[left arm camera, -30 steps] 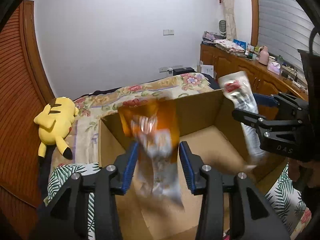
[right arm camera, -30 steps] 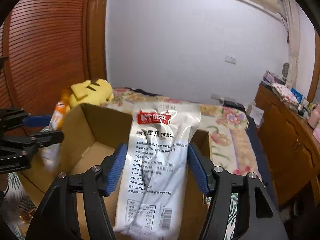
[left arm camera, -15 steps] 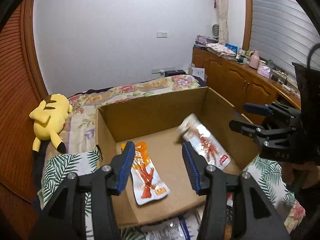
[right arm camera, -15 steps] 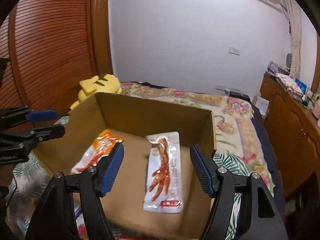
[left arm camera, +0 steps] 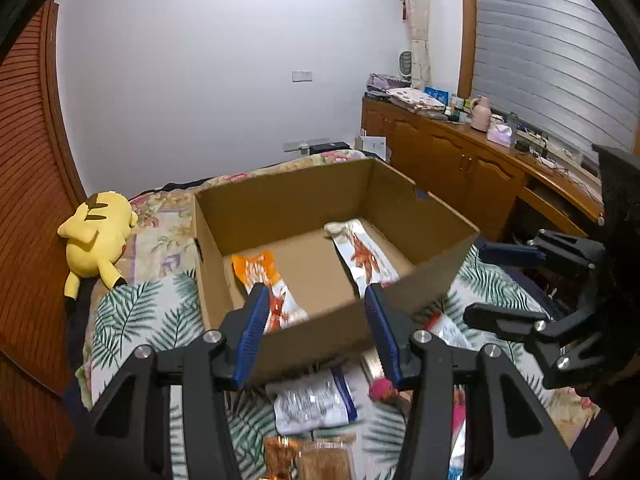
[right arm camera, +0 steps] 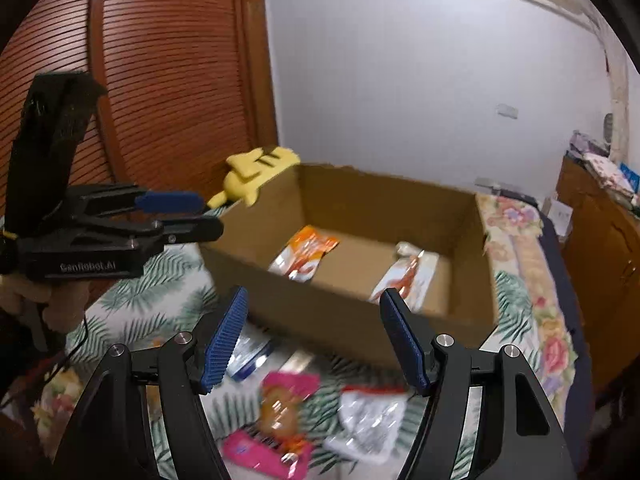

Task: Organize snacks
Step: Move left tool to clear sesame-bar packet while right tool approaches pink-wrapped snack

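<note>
- An orange-and-white glossy snack packet [left arm camera: 267, 287] is seen lying flat on the floor of the open brown cardboard box [left arm camera: 304, 336], on its left side; its long axis runs from the near wall toward the far wall, with the orange end pointing away.
- A white glossy snack packet with a red chicken-foot print [left arm camera: 362, 254] lies flat on the right side of the same box, roughly parallel to the first and well apart from it; its crumpled far end points at the far right corner.
- The box is rectangular, of plain corrugated card, with no flaps standing; only these two packets are seen inside.
- The box rests on a bed under a palm-leaf patterned cover [left arm camera: 132, 320].
- More packets lie loose on the bed just before the box's near wall: a white-and-blue crinkled bag [left arm camera: 316, 402], a pink bag with an orange picture [right arm camera: 280, 412] and a clear silvery bag with a red top edge [right arm camera: 368, 412]; their details are blurred.
- The left tool [left arm camera: 316, 324] is held with its blue ribbed pads apart and nothing between them.
- The right tool [right arm camera: 320, 340] is likewise spread wide and empty, above the loose packets.
- A yellow plush toy [left arm camera: 98, 236] lies on the bed to the left of the box.
</note>
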Demonstrator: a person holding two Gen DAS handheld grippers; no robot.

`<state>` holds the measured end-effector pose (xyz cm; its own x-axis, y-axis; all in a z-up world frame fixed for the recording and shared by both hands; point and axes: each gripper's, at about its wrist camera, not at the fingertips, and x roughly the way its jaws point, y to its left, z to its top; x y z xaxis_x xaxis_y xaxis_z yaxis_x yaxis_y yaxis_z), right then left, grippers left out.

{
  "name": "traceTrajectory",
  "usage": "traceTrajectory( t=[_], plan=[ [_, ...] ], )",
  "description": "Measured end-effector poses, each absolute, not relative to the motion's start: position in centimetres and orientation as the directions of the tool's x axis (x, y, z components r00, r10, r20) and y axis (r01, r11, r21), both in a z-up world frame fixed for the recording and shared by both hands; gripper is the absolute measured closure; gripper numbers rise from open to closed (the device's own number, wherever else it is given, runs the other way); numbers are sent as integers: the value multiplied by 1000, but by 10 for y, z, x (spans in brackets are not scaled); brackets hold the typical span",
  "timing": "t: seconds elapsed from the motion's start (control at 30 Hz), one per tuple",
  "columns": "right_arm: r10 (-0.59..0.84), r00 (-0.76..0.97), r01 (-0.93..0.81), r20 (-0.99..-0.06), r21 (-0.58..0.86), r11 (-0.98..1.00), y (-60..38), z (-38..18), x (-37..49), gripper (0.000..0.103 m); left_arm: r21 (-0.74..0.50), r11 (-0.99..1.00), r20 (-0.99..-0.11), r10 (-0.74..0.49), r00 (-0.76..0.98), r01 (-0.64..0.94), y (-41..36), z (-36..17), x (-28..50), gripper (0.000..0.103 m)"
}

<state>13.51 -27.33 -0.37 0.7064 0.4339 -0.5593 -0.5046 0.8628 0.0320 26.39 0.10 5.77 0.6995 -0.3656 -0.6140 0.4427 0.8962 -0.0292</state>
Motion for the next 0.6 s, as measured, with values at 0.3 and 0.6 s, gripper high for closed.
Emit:
traceTrajectory(
  t=[0.3,0.6],
  plan=[
    [440,638,-520,-632,67,851,-257,-52,119,33,-49,888,-666,-370,648,457,17,22,228,53],
    [413,566,-521,-714,79,850,-245,-109,125,38,-70,893,-752,-340,564,445,19,-37,209,53]
  ],
)
